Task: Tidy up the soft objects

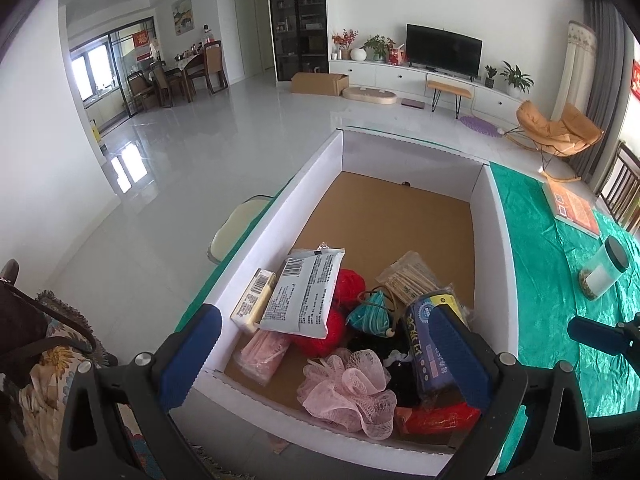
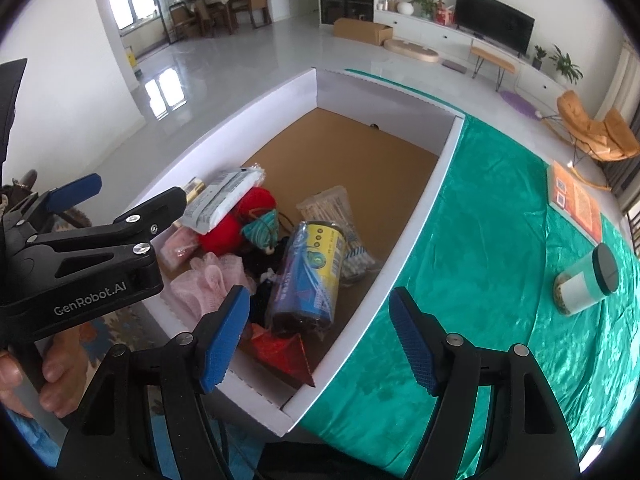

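Left gripper (image 1: 324,354): jaws spread wide, empty, over the near end of the white box (image 1: 494,216). Right gripper (image 2: 320,340): jaws apart, empty, straddling the box's near right wall. Box contents, heaped at near end: pink mesh pouf (image 1: 352,392), red yarn balls (image 1: 338,316), teal yarn (image 1: 366,316), printed white packet (image 1: 304,296), dark bag roll (image 2: 308,276). Green cloth (image 2: 492,240): lidded jar (image 2: 586,284), orange book (image 2: 576,204).

A white box (image 2: 404,216) is seen on the green-clothed surface (image 2: 492,208), holding a pink bath puff (image 2: 208,284) and a blue roll (image 2: 308,276). The right gripper (image 2: 320,340) is held open above its corner.
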Demonstrator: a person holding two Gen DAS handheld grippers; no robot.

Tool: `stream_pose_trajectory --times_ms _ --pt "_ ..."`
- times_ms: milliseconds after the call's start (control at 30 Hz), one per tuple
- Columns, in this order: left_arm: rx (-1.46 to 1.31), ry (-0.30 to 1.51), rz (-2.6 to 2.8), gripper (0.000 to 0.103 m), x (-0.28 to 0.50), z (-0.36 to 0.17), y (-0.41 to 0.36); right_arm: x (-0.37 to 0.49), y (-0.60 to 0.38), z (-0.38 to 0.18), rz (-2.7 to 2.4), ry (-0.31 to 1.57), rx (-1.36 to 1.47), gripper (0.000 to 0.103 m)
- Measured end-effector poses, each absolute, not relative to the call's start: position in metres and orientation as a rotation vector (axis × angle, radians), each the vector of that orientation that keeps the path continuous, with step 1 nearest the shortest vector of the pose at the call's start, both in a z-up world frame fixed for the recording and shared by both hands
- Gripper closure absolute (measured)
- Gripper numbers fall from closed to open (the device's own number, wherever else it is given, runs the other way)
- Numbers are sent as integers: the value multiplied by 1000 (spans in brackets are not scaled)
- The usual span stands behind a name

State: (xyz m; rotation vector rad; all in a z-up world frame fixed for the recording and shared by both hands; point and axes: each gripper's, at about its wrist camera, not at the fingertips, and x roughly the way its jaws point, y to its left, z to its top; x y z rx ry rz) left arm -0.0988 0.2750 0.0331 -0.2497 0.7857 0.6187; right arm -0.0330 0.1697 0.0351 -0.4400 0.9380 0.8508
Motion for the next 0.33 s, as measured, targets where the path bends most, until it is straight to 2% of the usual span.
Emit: stream_pose_trajectory --times_ms 333 --pt "-213 765 656 0 -100 35 271 -42 169 35 858 906 -458 27"
